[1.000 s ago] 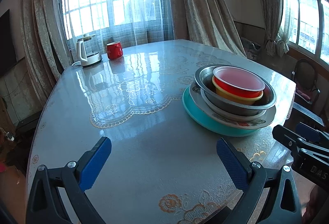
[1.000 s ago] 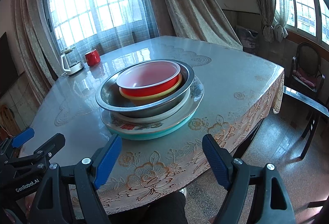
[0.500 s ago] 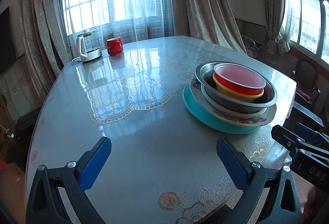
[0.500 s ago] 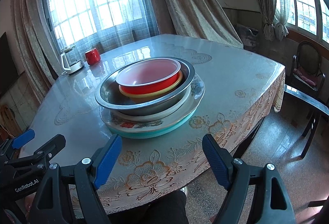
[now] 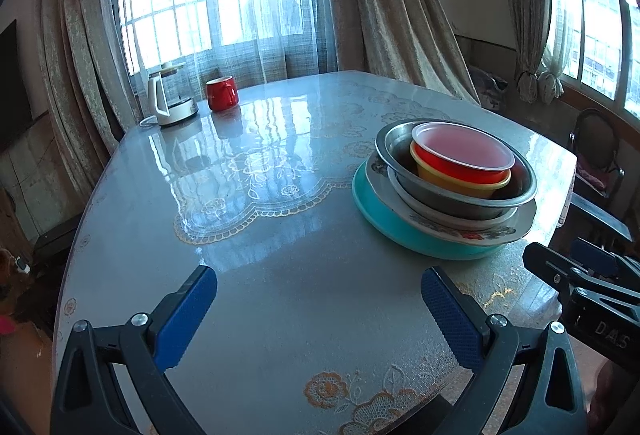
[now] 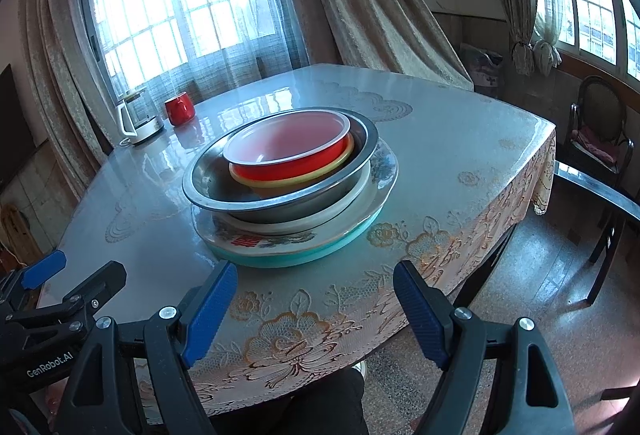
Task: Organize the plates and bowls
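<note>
Both grippers — left gripper (image 5: 318, 309) and right gripper (image 6: 314, 301) — hang with jaws apart, gripping nothing. Near the table (image 5: 280, 275) edge sits 1 stack: red bowl (image 6: 286, 151) nested in yellow bowl (image 6: 296, 181), steel basin (image 6: 280, 201), then plates — teal plate (image 6: 304, 257) lowest.

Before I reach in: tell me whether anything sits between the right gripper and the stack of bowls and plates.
Nothing visible does. Only bare tablecloth lies between the open right gripper and the stack.
</note>
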`<control>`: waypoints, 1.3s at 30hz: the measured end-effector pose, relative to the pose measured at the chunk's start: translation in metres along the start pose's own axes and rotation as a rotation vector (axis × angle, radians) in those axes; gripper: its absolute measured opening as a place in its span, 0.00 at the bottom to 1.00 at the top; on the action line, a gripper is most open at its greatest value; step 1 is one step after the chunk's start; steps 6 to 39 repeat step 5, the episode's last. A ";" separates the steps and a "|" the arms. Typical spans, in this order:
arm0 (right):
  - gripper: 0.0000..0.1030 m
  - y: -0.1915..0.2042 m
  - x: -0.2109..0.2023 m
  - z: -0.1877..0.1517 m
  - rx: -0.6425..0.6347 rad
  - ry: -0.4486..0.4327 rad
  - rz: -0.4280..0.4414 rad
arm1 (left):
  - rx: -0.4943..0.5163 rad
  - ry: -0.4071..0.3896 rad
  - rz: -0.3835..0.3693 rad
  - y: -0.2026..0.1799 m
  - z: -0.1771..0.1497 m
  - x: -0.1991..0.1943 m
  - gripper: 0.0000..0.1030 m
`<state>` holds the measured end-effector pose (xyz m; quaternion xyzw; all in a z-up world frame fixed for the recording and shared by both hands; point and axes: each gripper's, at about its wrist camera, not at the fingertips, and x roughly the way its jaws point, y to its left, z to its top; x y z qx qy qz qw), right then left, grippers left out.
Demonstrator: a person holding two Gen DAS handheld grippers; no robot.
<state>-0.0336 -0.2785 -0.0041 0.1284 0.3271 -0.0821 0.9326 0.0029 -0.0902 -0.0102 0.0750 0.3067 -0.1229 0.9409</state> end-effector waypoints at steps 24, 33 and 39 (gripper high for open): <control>0.79 -0.004 0.004 0.003 0.008 0.005 0.000 | 0.023 -0.007 0.012 -0.005 0.003 0.003 1.00; 0.79 -0.004 0.004 0.003 0.008 0.005 0.000 | 0.023 -0.007 0.012 -0.005 0.003 0.003 1.00; 0.79 -0.004 0.004 0.003 0.008 0.005 0.000 | 0.023 -0.007 0.012 -0.005 0.003 0.003 1.00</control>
